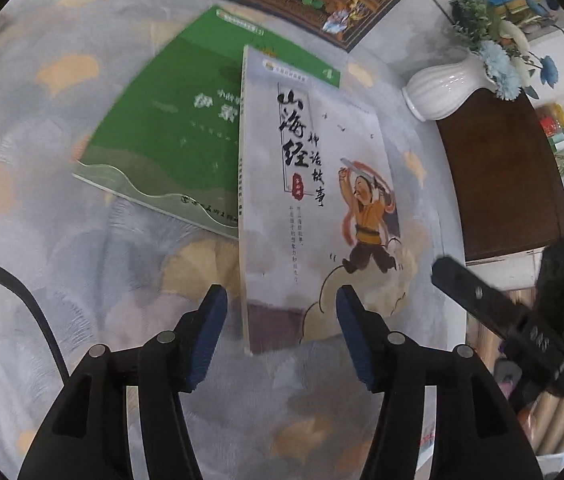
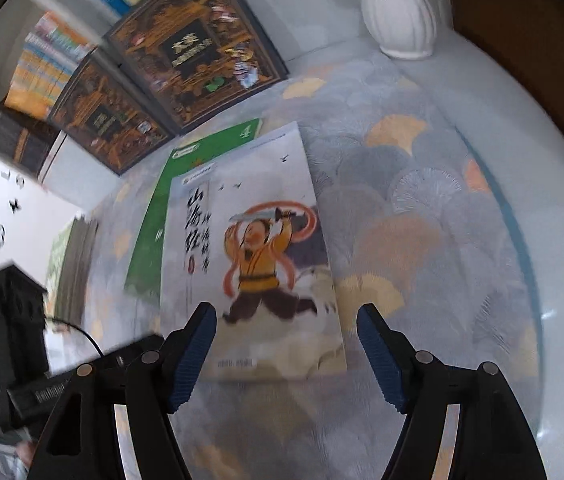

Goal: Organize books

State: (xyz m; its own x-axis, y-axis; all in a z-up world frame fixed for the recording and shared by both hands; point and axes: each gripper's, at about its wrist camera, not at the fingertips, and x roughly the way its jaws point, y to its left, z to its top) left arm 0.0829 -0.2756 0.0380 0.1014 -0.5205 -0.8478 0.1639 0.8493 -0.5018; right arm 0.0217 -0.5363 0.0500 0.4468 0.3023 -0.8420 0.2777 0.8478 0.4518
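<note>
A pale illustrated book [image 1: 314, 200] lies flat on the patterned tabletop [image 1: 62, 240], overlapping the right part of a green book [image 1: 162, 132] beneath it. The left tongs [image 1: 282, 312] stand parted and empty over the pale book's near edge. The right tongs [image 2: 286, 332] likewise gape empty above its lower half; a white vase [image 2: 398, 8] stands beyond.

Table [image 1: 42, 184] covered in a pale grey cloth with yellow fan-leaf print. Lying flat on it: green book [image 1: 162, 136], with grey storybook [image 1: 314, 200] resting partly over its edge. Further back, two dark ornate books [image 2: 198, 52], and a white ribbed vase [image 1: 442, 88] standing near the corner.
</note>
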